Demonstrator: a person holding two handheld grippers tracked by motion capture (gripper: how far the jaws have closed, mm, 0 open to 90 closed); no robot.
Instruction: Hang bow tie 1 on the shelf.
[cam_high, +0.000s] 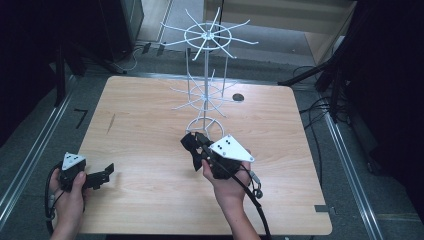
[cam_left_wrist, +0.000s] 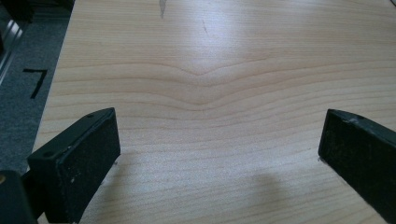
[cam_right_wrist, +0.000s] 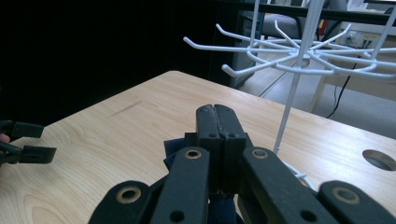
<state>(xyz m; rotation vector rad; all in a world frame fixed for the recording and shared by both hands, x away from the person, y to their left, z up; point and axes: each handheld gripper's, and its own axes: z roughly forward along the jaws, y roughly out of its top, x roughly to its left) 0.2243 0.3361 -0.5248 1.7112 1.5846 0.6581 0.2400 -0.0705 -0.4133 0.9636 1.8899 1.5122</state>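
Right gripper (cam_high: 192, 145), jaws pressed together, pinches a dark blue cloth (cam_right_wrist: 175, 156), mostly hidden beneath it, at six o'clock of the white wire hook rack (cam_high: 206, 90). Left gripper (cam_high: 102, 174) rests at eight o'clock, jaws apart.

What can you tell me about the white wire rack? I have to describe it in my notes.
The white wire rack looks like thin coated metal: one upright pole with two tiers of hooked arms radiating like spokes, on a ring-shaped wire base. It stands upright on the far middle of the wooden table, every hook bare. The right gripper is held just in front of its base; contact cannot be judged.
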